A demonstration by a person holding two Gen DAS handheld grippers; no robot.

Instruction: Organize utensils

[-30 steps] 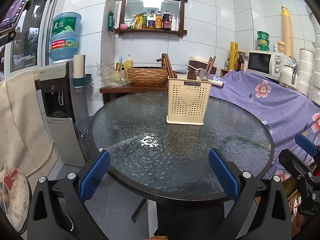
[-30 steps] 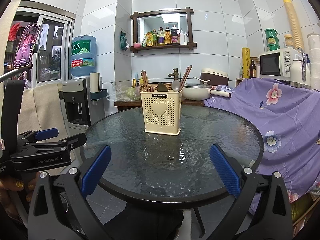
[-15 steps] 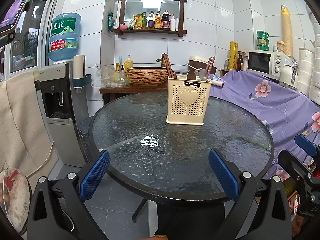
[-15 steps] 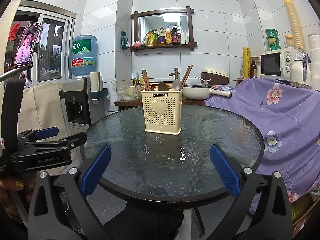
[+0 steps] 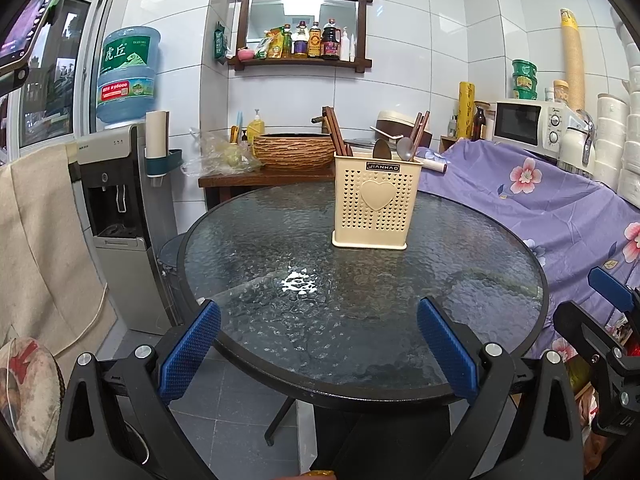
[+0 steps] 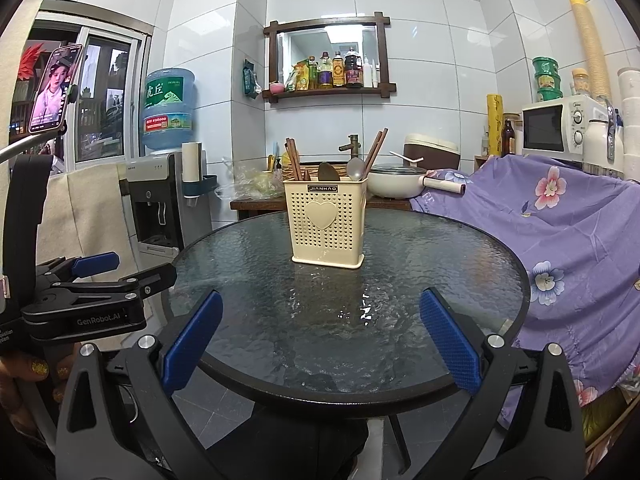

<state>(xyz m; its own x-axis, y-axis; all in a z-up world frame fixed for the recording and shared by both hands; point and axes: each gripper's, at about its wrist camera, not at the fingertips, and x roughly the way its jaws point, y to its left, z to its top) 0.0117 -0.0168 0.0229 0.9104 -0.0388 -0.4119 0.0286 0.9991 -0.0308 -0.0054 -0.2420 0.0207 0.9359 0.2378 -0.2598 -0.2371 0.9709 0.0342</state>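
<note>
**Both grippers hanging back, utensils standing in the holder**

The person is holding both tools at the near edge of the round glass table point(image 5: 248, 240). The left gripper point(image 5: 318, 350) is hovering with its blue pads spread wide and nothing between them, and the right gripper point(image 6: 320, 338) is doing the same beside it, likewise wide apart and empty.

The cream utensil holder point(image 5: 376, 200) is standing upright toward the far edge of the table, a little right of the middle. Chopsticks point(image 5: 334, 128) are leaning out of its left compartment, two spoons point(image 5: 406, 148) are poking up further right, and another pair of chopsticks is slanting up at the right corner. Nothing is lying loose on the glass.

By my reckoning, the sorting is either finished or not begun; the grippers are simply waiting. Any next move is calling for a long reach across the table, narrowing the pads around one thin handle and lifting it straight up so the light holder is not tipping.
</note>
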